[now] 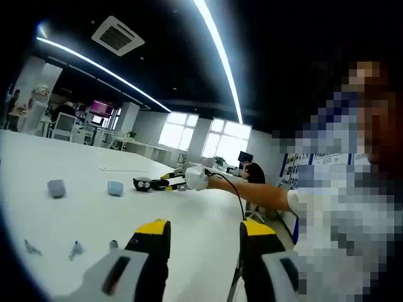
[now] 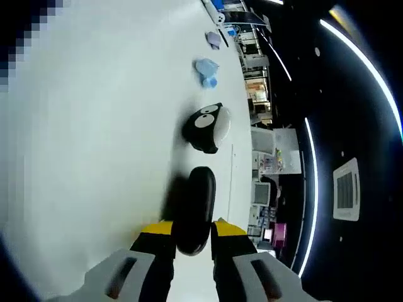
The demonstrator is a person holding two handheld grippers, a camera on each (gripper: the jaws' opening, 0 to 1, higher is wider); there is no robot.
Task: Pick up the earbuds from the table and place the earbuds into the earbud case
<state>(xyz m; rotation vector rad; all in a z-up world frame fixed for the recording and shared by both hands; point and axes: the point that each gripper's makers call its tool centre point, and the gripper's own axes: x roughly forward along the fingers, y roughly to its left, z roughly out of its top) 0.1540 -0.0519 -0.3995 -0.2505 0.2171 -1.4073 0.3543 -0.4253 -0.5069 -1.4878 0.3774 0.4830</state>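
In the right gripper view my right gripper (image 2: 192,231) is shut on a black oblong earbud case (image 2: 194,204) that rests on the white table (image 2: 94,138). Just beyond it lies a second black case (image 2: 208,129), open, with two white round spots inside. In the left gripper view my left gripper (image 1: 204,229) is open, with nothing between its jaws, above the table (image 1: 189,220). Three small grey-blue earbud pieces (image 1: 75,250) lie to its lower left. The right gripper (image 1: 146,184) reaches in from the right, held by a white-gloved hand (image 1: 196,177).
Two pale blue rounded cases (image 1: 56,187) (image 1: 115,187) sit on the table's left part. In the right gripper view a light blue item (image 2: 206,69) and a greyer one (image 2: 214,39) lie farther along. A person's sleeve (image 1: 327,214) is at the right, with office desks behind.
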